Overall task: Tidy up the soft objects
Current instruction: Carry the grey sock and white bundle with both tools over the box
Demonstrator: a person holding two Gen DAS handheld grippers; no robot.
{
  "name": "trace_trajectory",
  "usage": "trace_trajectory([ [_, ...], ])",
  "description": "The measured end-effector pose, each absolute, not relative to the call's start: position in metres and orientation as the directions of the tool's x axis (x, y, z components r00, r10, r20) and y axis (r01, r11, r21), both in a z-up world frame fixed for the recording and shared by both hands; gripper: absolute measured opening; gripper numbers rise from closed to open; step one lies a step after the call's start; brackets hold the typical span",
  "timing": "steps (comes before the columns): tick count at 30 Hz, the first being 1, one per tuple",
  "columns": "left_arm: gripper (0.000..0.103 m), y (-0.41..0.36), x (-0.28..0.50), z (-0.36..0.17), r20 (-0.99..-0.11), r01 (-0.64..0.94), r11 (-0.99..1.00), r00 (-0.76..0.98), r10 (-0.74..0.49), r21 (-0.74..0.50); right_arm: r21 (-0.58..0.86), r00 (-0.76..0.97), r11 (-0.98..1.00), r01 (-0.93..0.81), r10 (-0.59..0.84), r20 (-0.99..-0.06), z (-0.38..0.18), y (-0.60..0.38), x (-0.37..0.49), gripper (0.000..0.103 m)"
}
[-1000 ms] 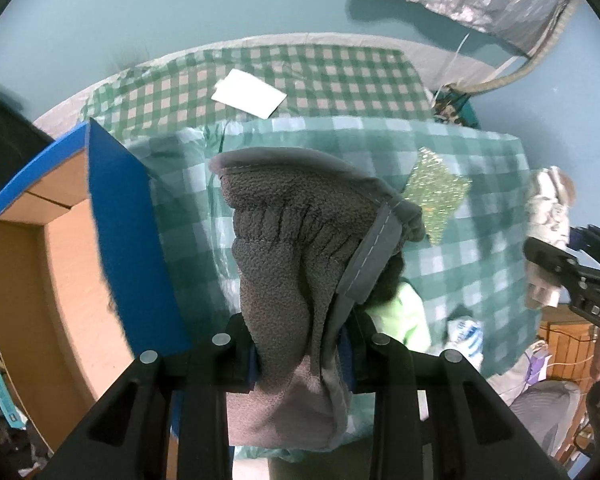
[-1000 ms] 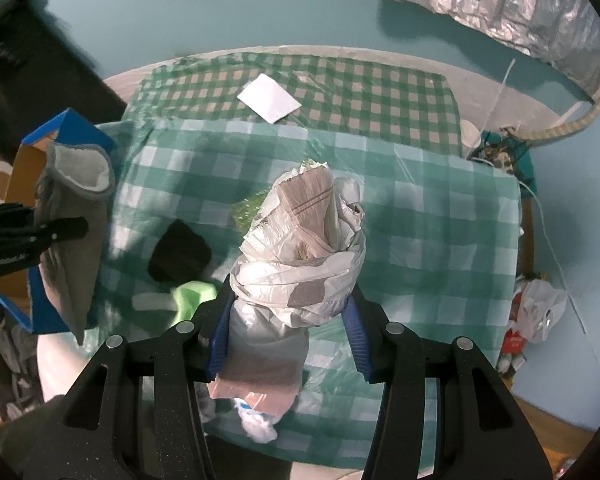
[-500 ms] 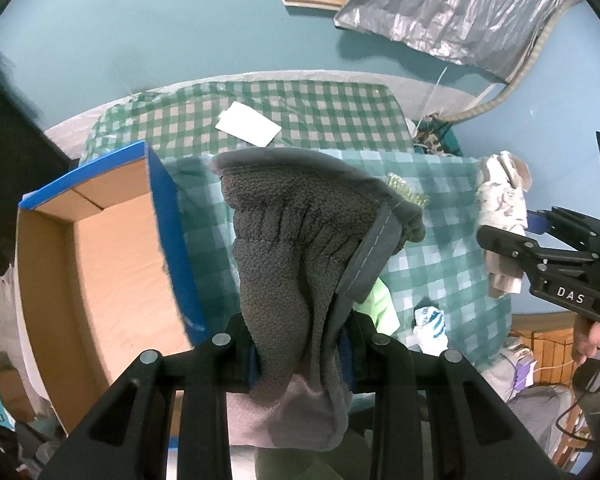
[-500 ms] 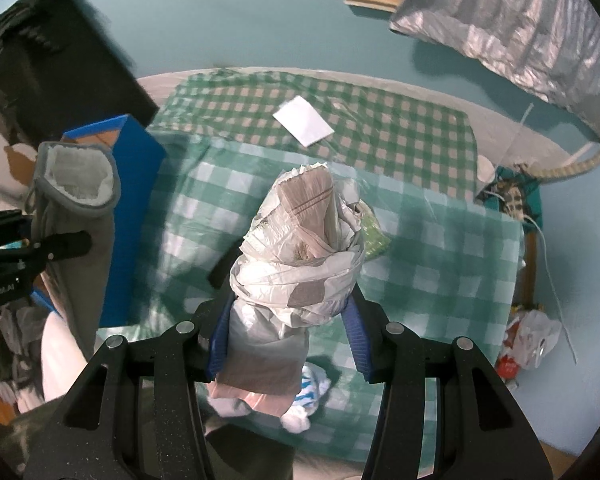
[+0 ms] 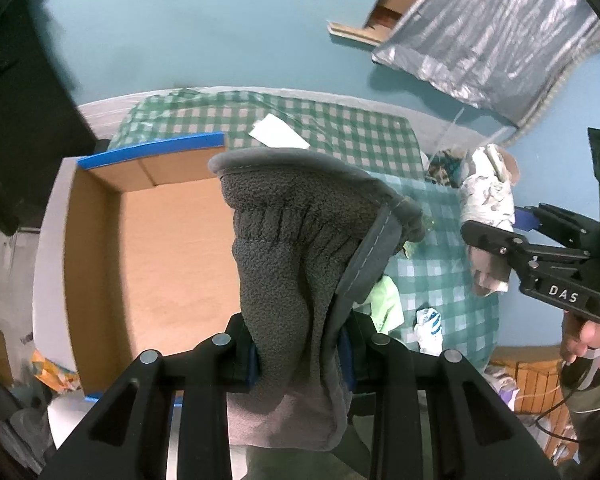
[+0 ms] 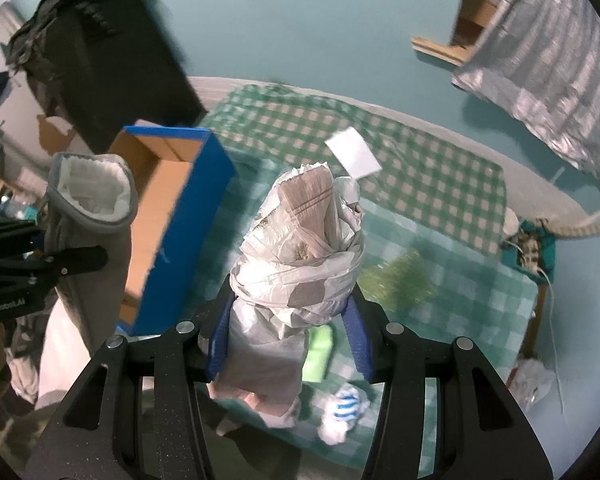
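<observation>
My left gripper (image 5: 300, 352) is shut on a grey fleece mitten (image 5: 300, 248) and holds it up above the open cardboard box with blue sides (image 5: 172, 240). In the right wrist view the mitten (image 6: 88, 216) shows its white lining at far left, beside the box (image 6: 184, 216). My right gripper (image 6: 288, 340) is shut on a white and pink rolled cloth bundle (image 6: 300, 248), held above the green checked tablecloth (image 6: 440, 184). That bundle (image 5: 488, 208) also shows at the right of the left wrist view.
On the cloth lie a lime green cloth (image 6: 320, 348), a white and blue striped sock (image 6: 344, 412), a shiny green pad (image 6: 400, 280) and a white paper (image 6: 352, 152). A dark mass (image 6: 100, 60) stands behind the box. Silver sheeting (image 5: 492, 32) hangs on the teal wall.
Both grippers have moved left with their loads. The mitten now hangs over the box's open inside instead of over the tablecloth. The bundle has come closer to the box.
</observation>
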State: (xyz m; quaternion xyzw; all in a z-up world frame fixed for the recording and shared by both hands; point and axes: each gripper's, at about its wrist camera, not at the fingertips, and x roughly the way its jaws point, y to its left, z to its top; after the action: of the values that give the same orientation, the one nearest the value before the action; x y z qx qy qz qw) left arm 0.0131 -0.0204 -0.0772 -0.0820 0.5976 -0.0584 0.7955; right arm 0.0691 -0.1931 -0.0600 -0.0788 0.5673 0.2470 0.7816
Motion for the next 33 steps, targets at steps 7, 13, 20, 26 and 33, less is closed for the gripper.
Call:
trace_trajectory([
  [7, 0.031, 0.019, -0.005, -0.059, -0.93, -0.087, 0.974, 0.325, -0.172, -0.211, 0.168, 0.22, 0.821, -0.546, 0.334, -0.916, -0.051, -0.148, 0.068, 0.049],
  [13, 0.031, 0.055, -0.011, -0.059, -0.93, -0.161, 0.967, 0.341, -0.135, -0.199, 0.169, 0.201, 0.786, -0.594, 0.348, -0.916, -0.052, -0.11, 0.07, 0.049],
  [20, 0.031, 0.088, -0.01, -0.071, -0.935, -0.221, 0.959, 0.343, -0.093, -0.177, 0.177, 0.159, 0.751, -0.636, 0.352, -0.922, -0.064, -0.066, 0.074, 0.049],
  [26, 0.031, 0.114, -0.002, -0.09, -0.938, -0.252, 0.952, 0.335, -0.082, -0.174, 0.187, 0.125, 0.725, -0.663, 0.353, -0.927, -0.079, -0.029, 0.075, 0.049],
  [33, 0.031, 0.13, 0.004, -0.111, -0.947, -0.26, 0.949, 0.308, -0.091, -0.176, 0.209, 0.083, 0.718, -0.664, 0.349, -0.933, -0.098, 0.003, 0.076, 0.049],
])
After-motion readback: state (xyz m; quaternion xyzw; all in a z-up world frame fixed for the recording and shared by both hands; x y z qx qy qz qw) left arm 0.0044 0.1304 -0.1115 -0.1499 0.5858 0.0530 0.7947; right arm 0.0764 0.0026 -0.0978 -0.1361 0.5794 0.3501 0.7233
